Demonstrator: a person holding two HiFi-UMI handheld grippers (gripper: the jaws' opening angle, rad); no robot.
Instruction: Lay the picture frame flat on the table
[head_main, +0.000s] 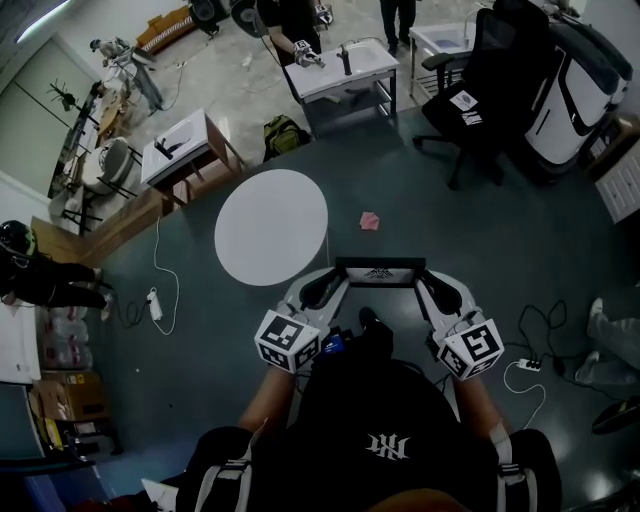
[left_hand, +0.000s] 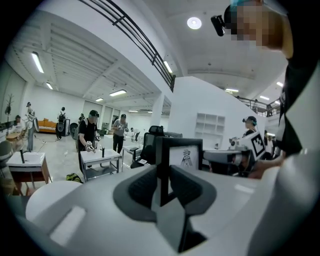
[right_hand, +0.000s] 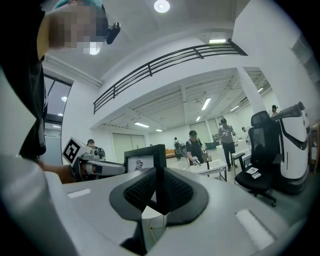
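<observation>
Nearest, the person's black shirt (head_main: 385, 440) filled the bottom of the head view. Ahead of it the left gripper (head_main: 322, 290) pinched the left edge of the black picture frame (head_main: 380, 272) and the right gripper (head_main: 433, 292) pinched its right edge, holding it upright in the air just beside the round white table (head_main: 270, 226), over the dark floor (head_main: 480, 240).

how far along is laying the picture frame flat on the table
Done: the picture frame is picked up, clamped at its side edges by the left gripper and right gripper. In hand: it is held upright in the air, beside the round white table, not over it. Left: carry it over the tabletop, tip it flat, release.
</observation>
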